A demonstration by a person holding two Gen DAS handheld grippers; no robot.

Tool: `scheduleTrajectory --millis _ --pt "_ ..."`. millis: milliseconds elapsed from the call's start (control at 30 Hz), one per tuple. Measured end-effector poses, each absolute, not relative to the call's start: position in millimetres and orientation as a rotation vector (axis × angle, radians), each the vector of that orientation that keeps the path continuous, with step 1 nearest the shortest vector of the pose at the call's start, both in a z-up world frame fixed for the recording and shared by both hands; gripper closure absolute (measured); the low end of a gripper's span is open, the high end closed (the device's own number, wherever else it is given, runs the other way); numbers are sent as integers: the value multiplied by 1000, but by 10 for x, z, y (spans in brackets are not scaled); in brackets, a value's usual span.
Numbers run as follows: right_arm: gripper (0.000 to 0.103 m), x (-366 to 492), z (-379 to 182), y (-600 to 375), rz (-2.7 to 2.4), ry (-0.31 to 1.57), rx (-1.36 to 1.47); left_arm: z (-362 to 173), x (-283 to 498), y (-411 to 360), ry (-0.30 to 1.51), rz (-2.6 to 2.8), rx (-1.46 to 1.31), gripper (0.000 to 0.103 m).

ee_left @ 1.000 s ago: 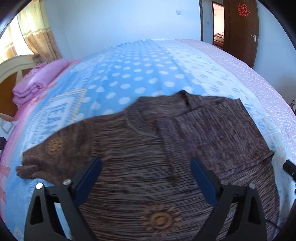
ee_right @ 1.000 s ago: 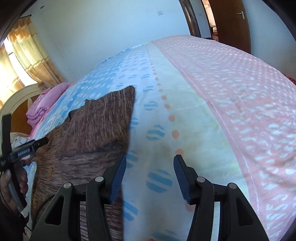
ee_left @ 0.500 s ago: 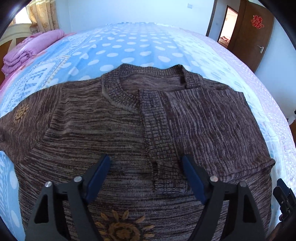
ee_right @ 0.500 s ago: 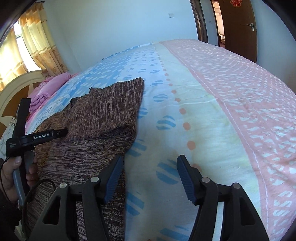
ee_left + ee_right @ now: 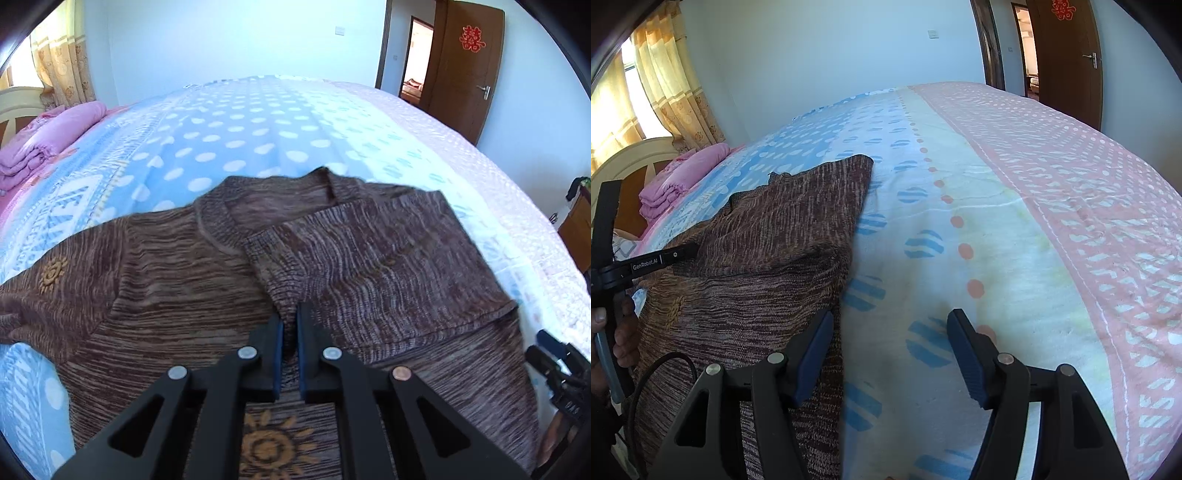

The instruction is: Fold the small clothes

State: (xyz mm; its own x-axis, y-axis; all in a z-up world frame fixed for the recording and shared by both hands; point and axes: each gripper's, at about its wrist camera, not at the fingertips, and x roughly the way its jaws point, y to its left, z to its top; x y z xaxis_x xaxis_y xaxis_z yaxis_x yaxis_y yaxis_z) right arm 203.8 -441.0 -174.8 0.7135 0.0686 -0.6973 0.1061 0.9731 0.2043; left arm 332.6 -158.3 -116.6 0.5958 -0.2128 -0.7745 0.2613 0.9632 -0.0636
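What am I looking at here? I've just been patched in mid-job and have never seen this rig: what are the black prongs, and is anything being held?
There is no robot arm. A person holds a two-finger gripper in each hand, and each picture comes from a wide-angle camera on one gripper, looking forward along its fingers, so the black prongs are those fingers.

In the left wrist view, the left gripper is shut, pinching a fold of the brown sweater near the edge of its folded-over sleeve. In the right wrist view, the right gripper is opening and holds nothing; one finger is at the sweater's edge, the other over the bedspread.

The sweater lies on the bed, one side already folded in. A folded pink blanket sits at the far end.
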Motion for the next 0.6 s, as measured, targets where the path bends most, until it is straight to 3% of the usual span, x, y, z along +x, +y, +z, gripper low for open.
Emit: scheduleTrajectory --millis 167,233,267,367,467,533,600 --pt "37 2033 -1536 -4327 -37 732 186 -1365 3431 -1554 935 -217 45 81" --pt "37 2067 -1319 -4181 -11 667 110 -1354 3410 -1542 914 -189 78 49" --pt "37 2131 -1219 -4083 20 646 72 -1340 3403 -1535 903 -174 97 42" --pt "37 2409 -1151 -3946 92 670 86 -1260 3373 -1437 876 -150 117 38" --pt "41 2767 -1379 -3807 123 821 66 -1154 3339 -1236 844 -135 114 36" --pt "49 2884 -1633 -3709 123 962 14 -1071 3279 -1055 804 -99 134 24" --pt "49 2783 -1645 -3617 107 952 -84 -990 3202 -816 767 -71 140 21"
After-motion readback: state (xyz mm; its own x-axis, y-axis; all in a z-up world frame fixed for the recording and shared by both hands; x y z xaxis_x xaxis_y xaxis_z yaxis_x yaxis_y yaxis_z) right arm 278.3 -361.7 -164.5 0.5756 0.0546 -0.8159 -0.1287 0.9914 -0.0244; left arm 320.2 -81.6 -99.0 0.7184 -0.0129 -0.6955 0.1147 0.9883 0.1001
